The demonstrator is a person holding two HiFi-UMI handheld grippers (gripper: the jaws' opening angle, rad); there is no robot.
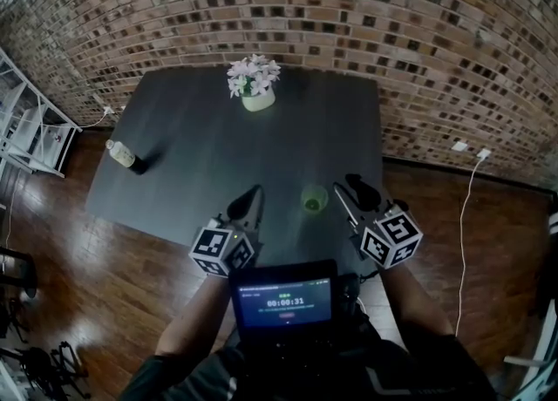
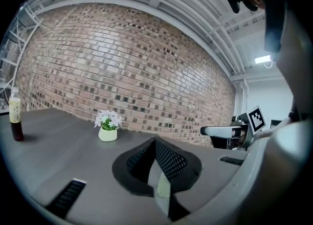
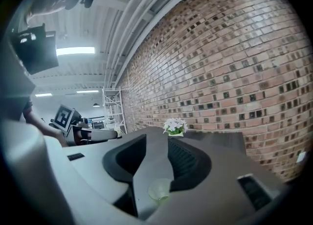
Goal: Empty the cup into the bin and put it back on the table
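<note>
Standing upright on the dark table, the small green cup sits near the 6 o'clock edge, between the two grippers and closer to the right one. The right gripper hovers with its tips at roughly 2 o'clock from the cup. Its jaws are spread with a gap between them, pinching nothing. In the right gripper view the cup shows low in that gap, on the table, with the pads off it. The left gripper sits at 9 o'clock from the cup, jaws pressed together and empty. A pale green sliver under them in the left gripper view can't be identified. A flower pot is at the table's 12 o'clock and a bottle at 9 o'clock, both well apart from the cup. A brick wall runs behind, and a lit screen sits at the person's chest.
</note>
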